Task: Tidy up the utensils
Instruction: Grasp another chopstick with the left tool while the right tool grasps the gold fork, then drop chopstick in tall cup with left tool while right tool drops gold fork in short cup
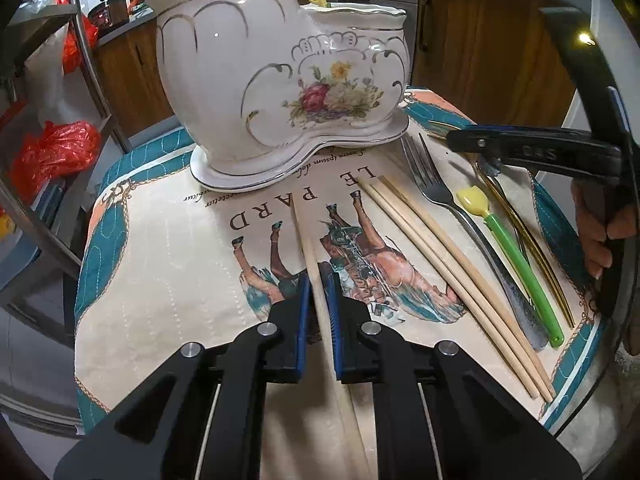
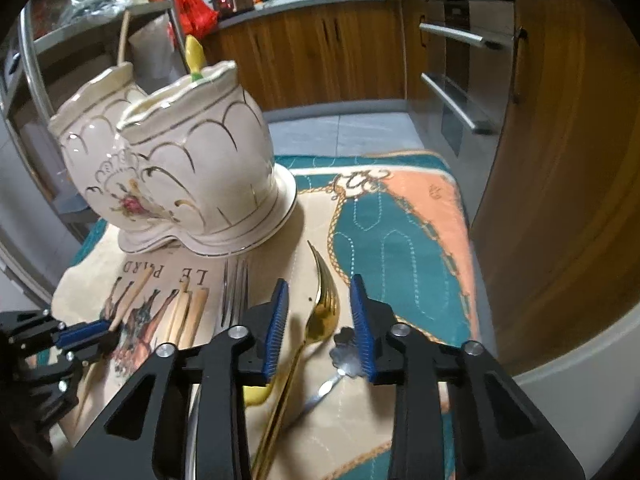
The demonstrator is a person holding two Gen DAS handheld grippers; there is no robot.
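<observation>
A white floral ceramic holder point(image 1: 280, 80) with two compartments stands at the back of the mat; it also shows in the right wrist view point(image 2: 180, 172), with a yellow-tipped utensil point(image 2: 195, 56) in it. My left gripper point(image 1: 319, 292) is shut on a single wooden chopstick point(image 1: 308, 240) low over the mat. Two more chopsticks point(image 1: 440, 256), a steel fork point(image 1: 448, 204), a green-handled yellow-tipped spoon point(image 1: 508, 248) and gold cutlery point(image 1: 532, 240) lie to its right. My right gripper point(image 2: 319, 316) is open, its jaws straddling a gold fork point(image 2: 320, 312).
A quilted mat point(image 1: 160, 248) with a horse print covers the small table. A steel spoon point(image 2: 344, 354) lies under the right finger. A metal rack with red bags point(image 1: 56, 148) stands at the left. Wooden cabinets point(image 2: 320, 52) and an oven point(image 2: 460, 92) are behind.
</observation>
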